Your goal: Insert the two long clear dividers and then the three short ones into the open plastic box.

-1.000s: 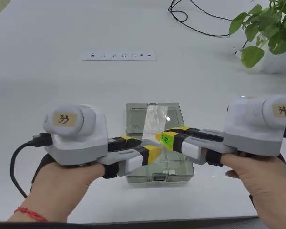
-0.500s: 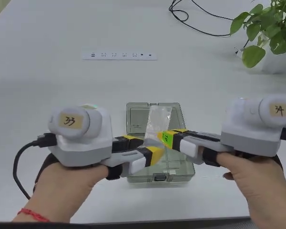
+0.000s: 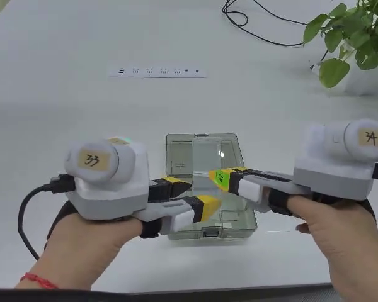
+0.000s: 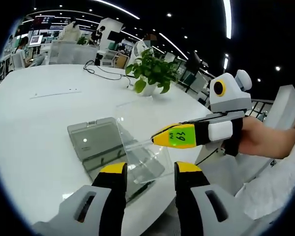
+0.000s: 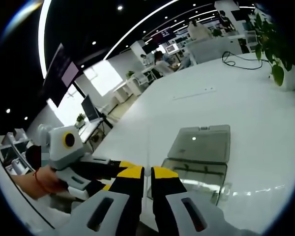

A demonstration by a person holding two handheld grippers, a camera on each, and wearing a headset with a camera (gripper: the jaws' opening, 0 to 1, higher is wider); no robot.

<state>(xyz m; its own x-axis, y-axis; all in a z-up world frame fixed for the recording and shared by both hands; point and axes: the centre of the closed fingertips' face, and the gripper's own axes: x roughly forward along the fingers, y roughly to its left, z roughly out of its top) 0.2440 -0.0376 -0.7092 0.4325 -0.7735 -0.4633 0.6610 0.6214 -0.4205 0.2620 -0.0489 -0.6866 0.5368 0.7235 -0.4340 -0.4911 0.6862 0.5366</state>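
Looks early: clear divider (image 3: 206, 154) clamped in clenched right hand-held gripper (image 3: 219, 178), held over open box (image 3: 239, 223) on desk (image 3: 82, 107); left hand-held gripper (image 4: 150, 169) released, jaws apart beside it; none clearly seated yet, prob. all 5 left.

The box (image 3: 205, 146) is partly covered on its near sides by the left tool (image 3: 195, 194) and right tool (image 3: 218, 178); inner slots not traceable. The divider (image 3: 206, 157) above the box: clear, lower edge lost behind the tools. The plant (image 3: 353, 41), right of the box: cut by the frame edge.
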